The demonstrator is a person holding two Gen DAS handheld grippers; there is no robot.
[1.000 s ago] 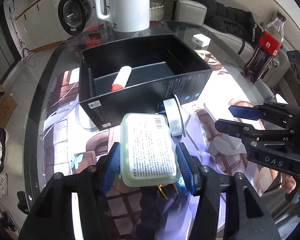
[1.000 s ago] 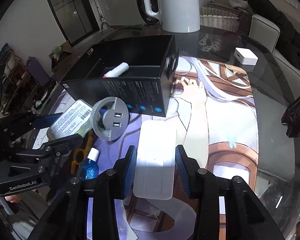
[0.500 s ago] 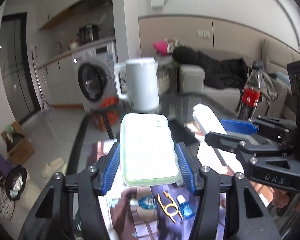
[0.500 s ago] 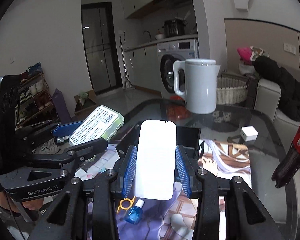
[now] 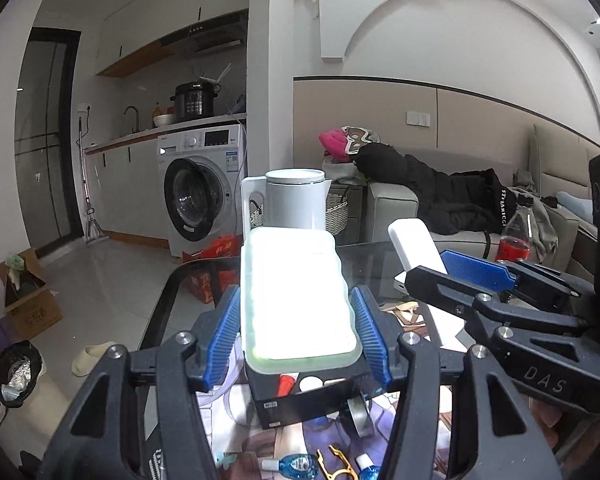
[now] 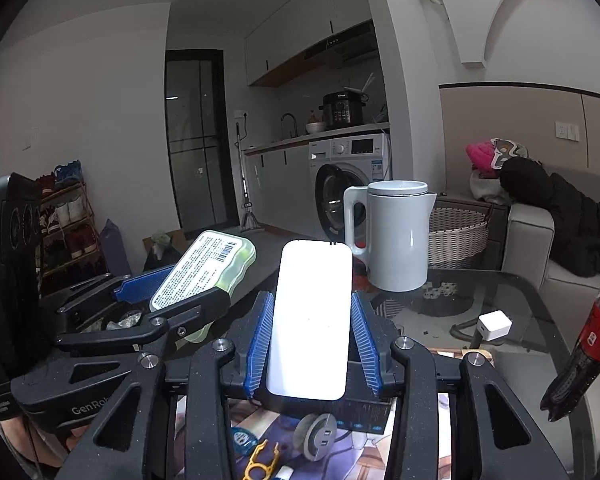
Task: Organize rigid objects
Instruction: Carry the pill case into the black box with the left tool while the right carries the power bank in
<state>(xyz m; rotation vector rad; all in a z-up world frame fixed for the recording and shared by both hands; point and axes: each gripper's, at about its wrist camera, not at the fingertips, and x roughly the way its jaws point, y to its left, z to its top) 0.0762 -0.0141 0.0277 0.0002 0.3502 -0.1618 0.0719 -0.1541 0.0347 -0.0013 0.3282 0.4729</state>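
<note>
1. Left tool [image 5: 298, 334] is up in the air, blue pads pinching the pale green case [image 5: 298, 296] by its long sides. The case is lifted clear of the table [image 6: 512, 292].
2. Right tool [image 6: 311, 340] matches it, pads clamped on the white slab [image 6: 311, 320], which sticks straight out ahead.
3. Both tools ride level, side by side, pointing out across the room rather than down.
4. The black box [image 5: 300, 398] sits on the table directly below, with a red-tipped tube [image 5: 286, 384] already inside.
5. To place them well, I'd tip each tool nose-down over an open compartment, one at a time, so the tools don't collide.
6. Lower until the item nears the box floor, then ease the grip. Dropping it from up here risks a bounce.
7. Watch the loose grey disc [image 6: 315, 436] and small blue bottle [image 5: 296, 465] near the box.
</note>
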